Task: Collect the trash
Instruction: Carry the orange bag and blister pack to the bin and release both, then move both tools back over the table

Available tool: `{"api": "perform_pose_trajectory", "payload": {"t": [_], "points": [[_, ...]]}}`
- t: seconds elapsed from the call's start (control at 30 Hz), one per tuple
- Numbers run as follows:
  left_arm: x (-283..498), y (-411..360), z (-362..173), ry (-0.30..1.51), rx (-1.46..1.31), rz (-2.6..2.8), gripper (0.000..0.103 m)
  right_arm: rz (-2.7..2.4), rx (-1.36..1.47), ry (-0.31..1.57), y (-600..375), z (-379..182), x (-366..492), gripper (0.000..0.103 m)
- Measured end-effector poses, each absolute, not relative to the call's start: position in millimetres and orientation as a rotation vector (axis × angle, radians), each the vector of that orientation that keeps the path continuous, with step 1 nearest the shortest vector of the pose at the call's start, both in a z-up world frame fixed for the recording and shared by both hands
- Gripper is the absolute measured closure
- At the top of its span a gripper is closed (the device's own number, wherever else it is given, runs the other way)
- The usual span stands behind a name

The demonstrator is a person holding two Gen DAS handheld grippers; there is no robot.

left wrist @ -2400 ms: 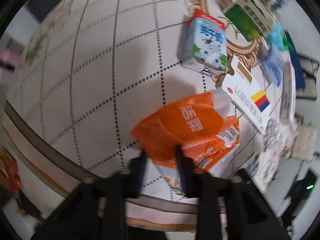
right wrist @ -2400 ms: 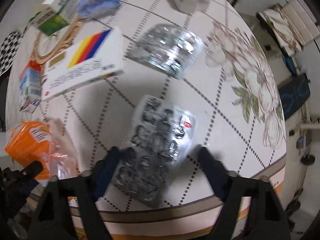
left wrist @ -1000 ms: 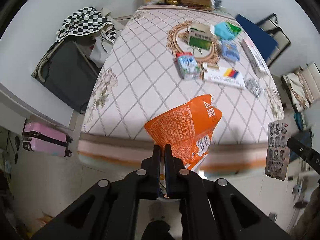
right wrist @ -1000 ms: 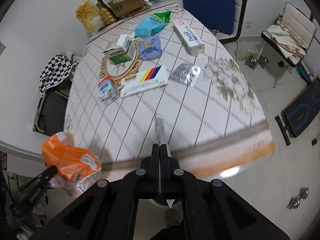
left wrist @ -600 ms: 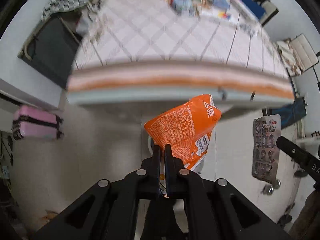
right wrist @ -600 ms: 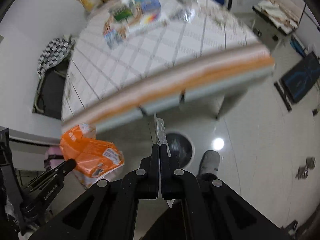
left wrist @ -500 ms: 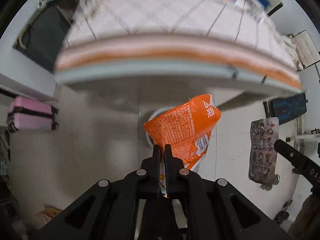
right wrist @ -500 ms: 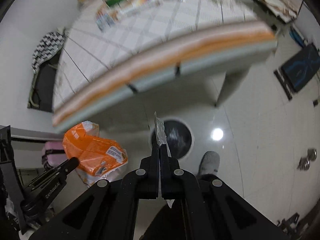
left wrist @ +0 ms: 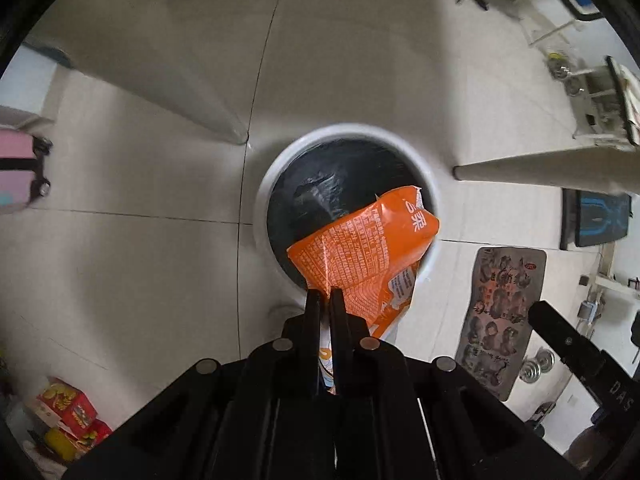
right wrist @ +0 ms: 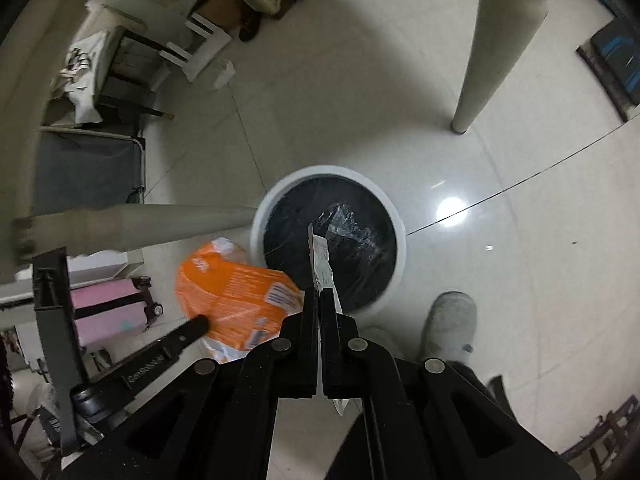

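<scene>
Two views that were filled w/ the bench top 2.4 s ago are now filled w/ floor tiles and the bin [left wrist: 430,184] — white rim, black liner, seen almost straight down from both wrists. At 0.5 s ago the bench edge was still in frame; it is gone, only bench legs [right wrist: 500,40] are seen beside the bin. So the carry leg is judged done and the drop is what is left.

Next in size, the orange snack bag [left wrist: 364,256] is held by its lower edge in the left gripper [left wrist: 325,300], fingers pinched nearly together on it. From the left wrist the bag overlaps the bin's near-right rim; from the right wrist it appears beside the rim, partly outside — a small shift toward centre is prob. needed before letting go, else the bag may catch the rim or land on the floor.

Smaller, the blister pack [left wrist: 502,316] is clamped edge-on in the right gripper [right wrist: 320,296], fingers closed tight on it, its tip over the liner. It looks well placed for release.

A shoe [right wrist: 450,328] is seen just beside the bin — it could be hit by a missed drop. More items were left on the bench, so further trips are expected.
</scene>
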State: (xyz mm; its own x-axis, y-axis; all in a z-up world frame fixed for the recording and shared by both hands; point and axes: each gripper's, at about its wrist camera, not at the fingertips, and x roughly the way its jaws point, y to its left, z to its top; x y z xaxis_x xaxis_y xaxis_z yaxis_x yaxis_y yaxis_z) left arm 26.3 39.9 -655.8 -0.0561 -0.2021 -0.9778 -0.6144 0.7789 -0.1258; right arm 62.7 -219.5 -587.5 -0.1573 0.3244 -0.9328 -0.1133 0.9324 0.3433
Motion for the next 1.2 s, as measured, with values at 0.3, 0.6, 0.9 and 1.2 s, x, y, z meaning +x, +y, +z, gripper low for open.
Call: {"api": "perform_pose_trajectory", "payload": {"t": [0.3, 0.6, 0.9, 1.2], "points": [[37, 43, -718, 1.641, -0.708, 0.365, 0.044, 0.429, 0.170, 1.803, -217, -725, 63, 0.093], [17, 30, -681, 1.613, -0.530, 0.474, 0.008, 0.412, -0.214, 1.705, -206, -710, 53, 0.001], [7, 4, -617, 1.572, -0.417, 0.497, 0.005, 0.386, -0.367, 1.614, -206, -656, 52, 0.001], [-25, 14, -545, 1.523, -0.454, 0.497, 0.004, 0.400, -0.389, 1.550, -211, -570, 46, 0.001]]}}
